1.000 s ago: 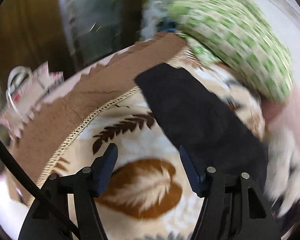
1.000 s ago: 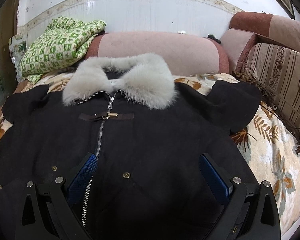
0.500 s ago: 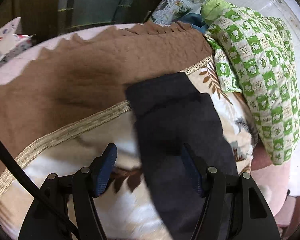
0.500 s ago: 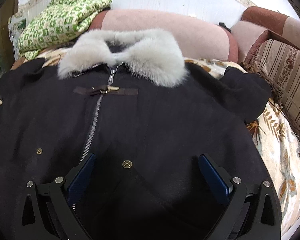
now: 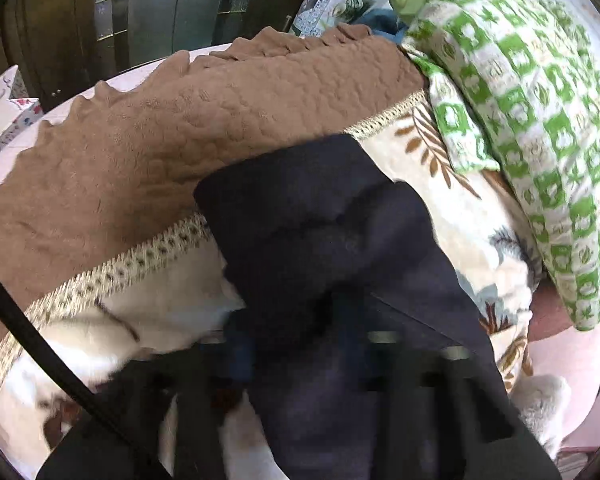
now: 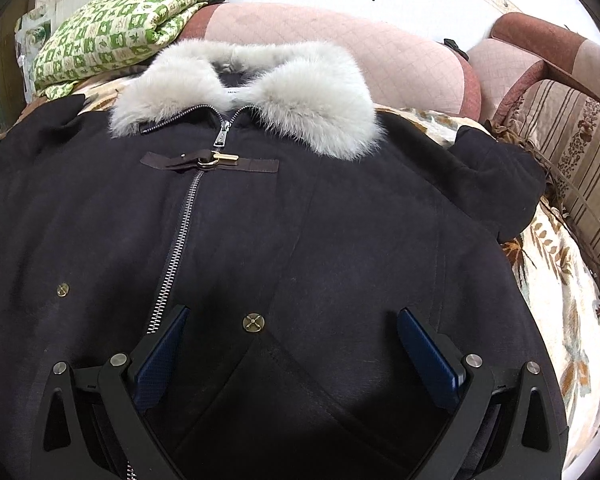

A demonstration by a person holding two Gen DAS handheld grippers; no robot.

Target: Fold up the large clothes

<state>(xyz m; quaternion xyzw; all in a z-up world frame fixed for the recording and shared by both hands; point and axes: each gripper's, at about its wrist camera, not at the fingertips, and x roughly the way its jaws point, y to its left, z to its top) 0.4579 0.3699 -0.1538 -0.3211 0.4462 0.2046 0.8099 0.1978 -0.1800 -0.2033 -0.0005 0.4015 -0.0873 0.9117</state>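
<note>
1. The surface is a sofa covered with a cream blanket (image 6: 572,312) printed with brown leaves; in the left wrist view a brown quilted cover (image 5: 180,128) with a zigzag edge borders it at 10 o'clock.
2. A pink backrest cushion (image 6: 340,48) stands at 12 o'clock in the right wrist view, a striped cushion (image 6: 576,148) at 3 o'clock, and a white wall behind them.
3. A folded green-and-white checked cloth (image 6: 116,24) rests at 11 o'clock, on the sofa's end.
4. The dark coat (image 6: 300,220) lies flat on the blanket, front up, zipped, with a grey fur collar (image 6: 300,88) towards 12 o'clock – its sleeve (image 5: 320,220) reaches to the brown cover.
5. A small white label sits inside the collar, but its writing is too small to read.
6. The right gripper (image 6: 292,352) is wide apart, just above the coat's lower front, holding nothing.
7. The left gripper (image 5: 308,360) is blurred over the sleeve – I cannot tell if it is closed.
</note>
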